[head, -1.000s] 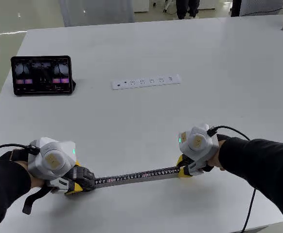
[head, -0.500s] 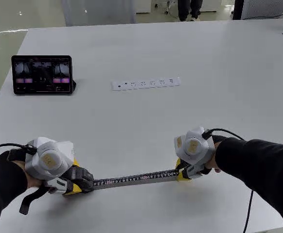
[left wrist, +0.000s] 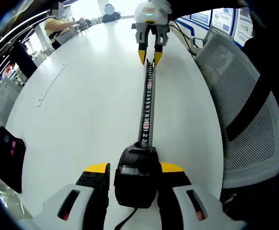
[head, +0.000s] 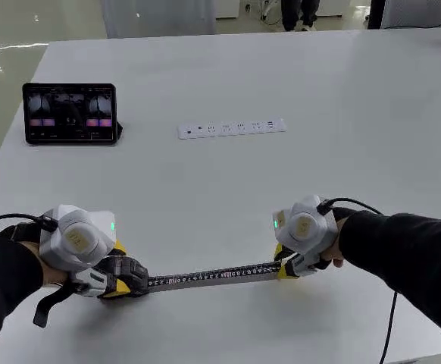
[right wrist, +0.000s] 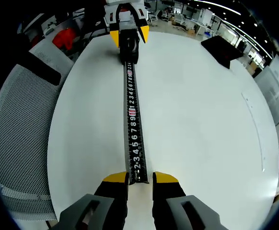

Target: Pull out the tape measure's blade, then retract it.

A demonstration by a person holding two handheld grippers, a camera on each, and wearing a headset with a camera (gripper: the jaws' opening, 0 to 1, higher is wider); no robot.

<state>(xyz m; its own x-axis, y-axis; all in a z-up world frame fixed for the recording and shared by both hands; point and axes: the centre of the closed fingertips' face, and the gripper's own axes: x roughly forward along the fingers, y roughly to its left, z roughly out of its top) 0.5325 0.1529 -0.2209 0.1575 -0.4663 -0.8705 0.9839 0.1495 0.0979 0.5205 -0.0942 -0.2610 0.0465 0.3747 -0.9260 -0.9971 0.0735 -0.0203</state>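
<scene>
the left gripper (left wrist: 133, 168) had its jaws clamped on the black tape measure case (head: 129, 274) at the near left of the white table (head: 281, 76). the blade (right wrist: 132, 124) ran out of the case, flat along the table, to the right gripper (right wrist: 138, 178), whose jaws were closed on its end. a tablet (head: 70, 114) and a power strip (head: 232, 128) lay farther back.

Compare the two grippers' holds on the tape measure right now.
The left gripper clamps the black case; the right gripper pinches the blade at its end. The left gripper's jaws stand wide around the case; the right gripper's jaws are nearly together. Both sit low on the table, facing each other along the blade.
</scene>
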